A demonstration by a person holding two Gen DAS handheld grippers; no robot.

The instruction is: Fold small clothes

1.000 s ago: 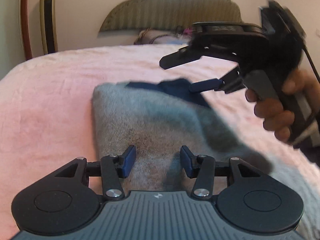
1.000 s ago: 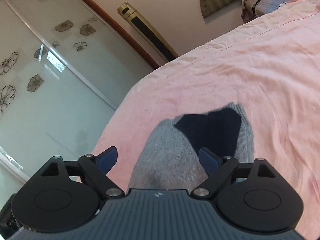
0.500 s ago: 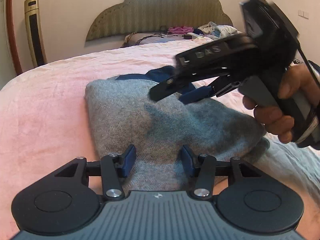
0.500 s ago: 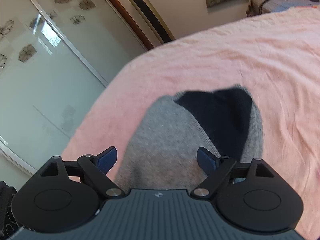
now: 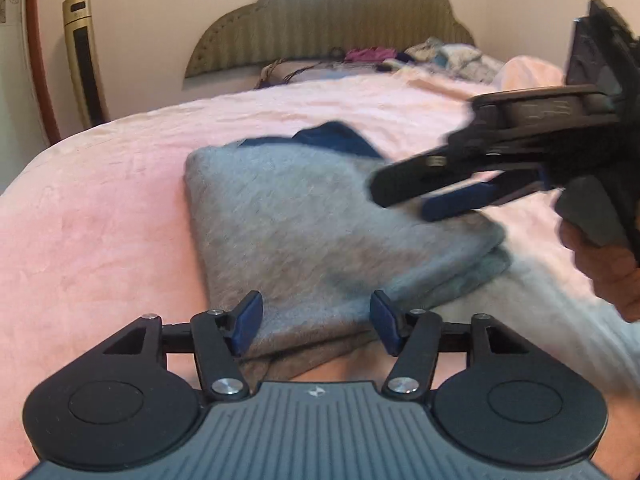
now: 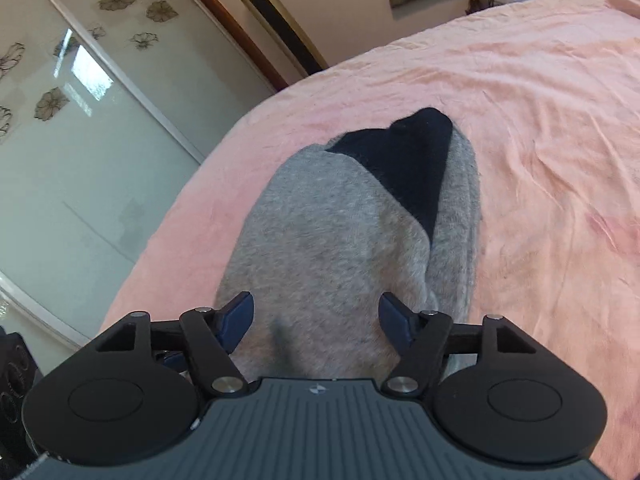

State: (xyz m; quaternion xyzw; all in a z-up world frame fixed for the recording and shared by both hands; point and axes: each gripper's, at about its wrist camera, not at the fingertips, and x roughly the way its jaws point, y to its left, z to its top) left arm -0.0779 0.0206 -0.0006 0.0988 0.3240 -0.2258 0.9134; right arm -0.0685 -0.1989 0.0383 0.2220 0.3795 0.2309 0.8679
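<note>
A folded grey knit garment [image 5: 304, 224] with a dark navy part [image 5: 340, 138] at its far end lies on the pink bedspread [image 5: 100, 220]. It also shows in the right wrist view [image 6: 332, 248], with the navy part [image 6: 404, 160] on top. My left gripper [image 5: 316, 322] is open and empty at the garment's near edge. My right gripper [image 6: 316, 316] is open and empty, hovering above the garment. It shows from the side in the left wrist view [image 5: 404, 200], above the garment's right edge.
A striped headboard [image 5: 328, 28] and a pile of clothes [image 5: 420, 54] are at the far end of the bed. A gold tower fan [image 5: 84, 68] stands by the wall. Glass wardrobe doors [image 6: 80, 128] lie beyond the bed's left edge.
The right gripper has pulled back to the right, off the middle of the garment. The left gripper has backed off slightly. Both stay open. The garment lies still.
</note>
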